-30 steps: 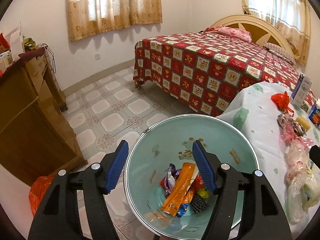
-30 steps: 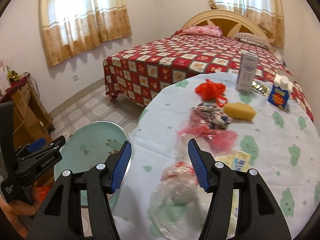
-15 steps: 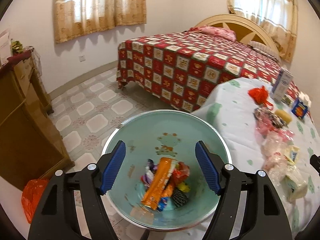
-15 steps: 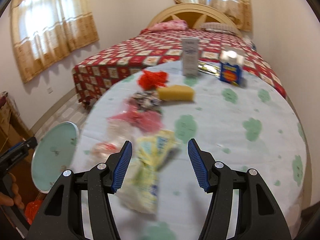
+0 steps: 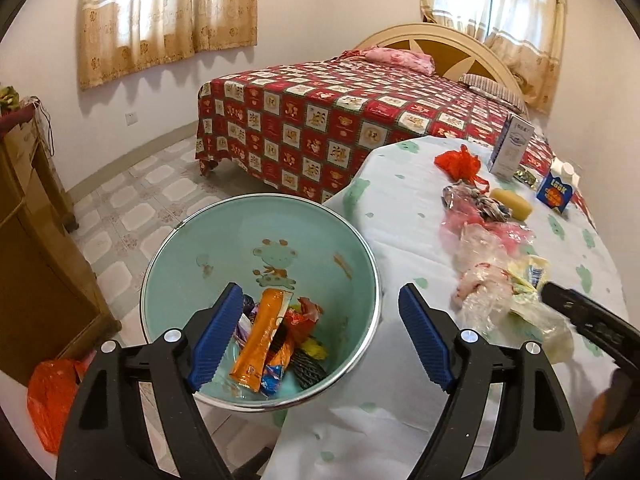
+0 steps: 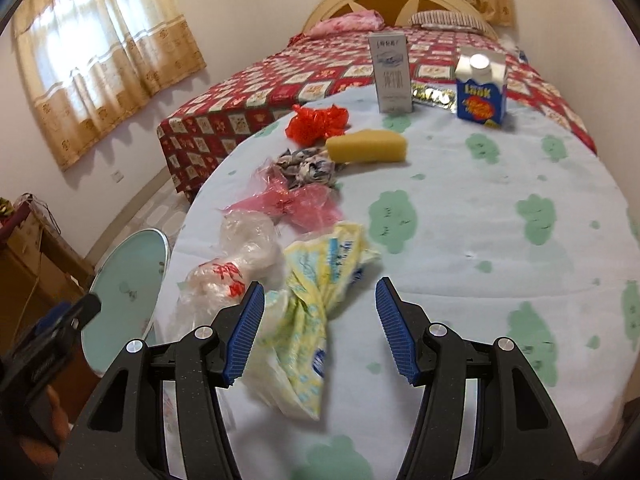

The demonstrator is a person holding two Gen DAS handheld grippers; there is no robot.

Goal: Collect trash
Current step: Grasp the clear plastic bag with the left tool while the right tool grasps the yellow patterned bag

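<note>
A mint-green trash bin (image 5: 192, 256) stands beside the round table and holds several wrappers, one of them orange (image 5: 260, 340). My left gripper (image 5: 320, 340) is open and empty above the bin's rim. My right gripper (image 6: 318, 332) is open over the table, its jaws either side of a crumpled yellow-and-white bag (image 6: 316, 280). To the left of the bag lies a clear plastic bag (image 6: 236, 264), and behind it a pink bag (image 6: 288, 204), a patterned wrapper (image 6: 304, 164) and a red bag (image 6: 316, 122). The bin also shows in the right wrist view (image 6: 128, 280).
A yellow sponge (image 6: 366, 146), a white carton (image 6: 390, 74), a blue milk carton (image 6: 482, 88) and a foil packet (image 6: 434, 96) stand at the table's far side. A bed (image 5: 340, 120) lies beyond. A wooden cabinet (image 5: 36, 248) and an orange bag (image 5: 52, 400) are left of the bin.
My right gripper has swung right from the clear bag and come down over the yellow-and-white bag. My left gripper has shifted right over the bin. Both have stayed open.
</note>
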